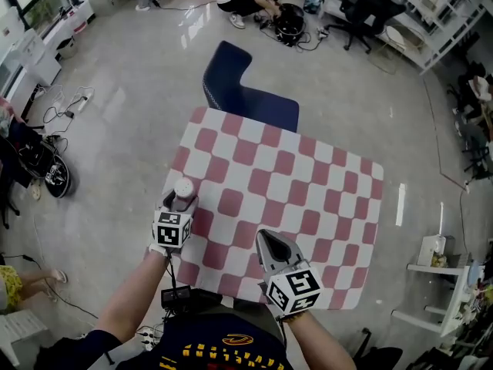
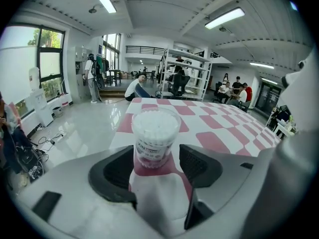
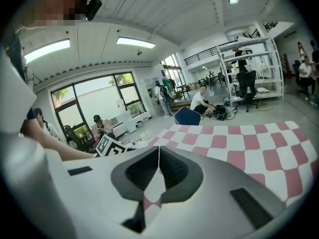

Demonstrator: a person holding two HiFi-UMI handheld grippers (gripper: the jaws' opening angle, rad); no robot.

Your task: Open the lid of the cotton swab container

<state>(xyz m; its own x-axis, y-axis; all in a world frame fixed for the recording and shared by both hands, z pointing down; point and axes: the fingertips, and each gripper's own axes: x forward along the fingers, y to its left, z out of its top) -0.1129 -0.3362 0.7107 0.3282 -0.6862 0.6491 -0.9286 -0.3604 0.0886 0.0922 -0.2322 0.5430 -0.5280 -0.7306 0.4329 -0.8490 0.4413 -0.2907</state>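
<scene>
Head view: the cotton swab container (image 1: 183, 188) stands upright at the worktop's (image 1: 323, 199) near-left edge, between the left tongs (image 1: 180, 203). Left gripper view: those tongs gape, not pressing. It looks a light, stiff, slick plastic tub (my guess), best held low on its body, with its long axis vertical and lid up. Right gripper view: right tongs (image 3: 158, 158) closed, empty.

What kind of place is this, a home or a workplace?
Probably an open lab or workshop: metal shelving racks, an office chair, and cables lying on the glossy floor.
</scene>
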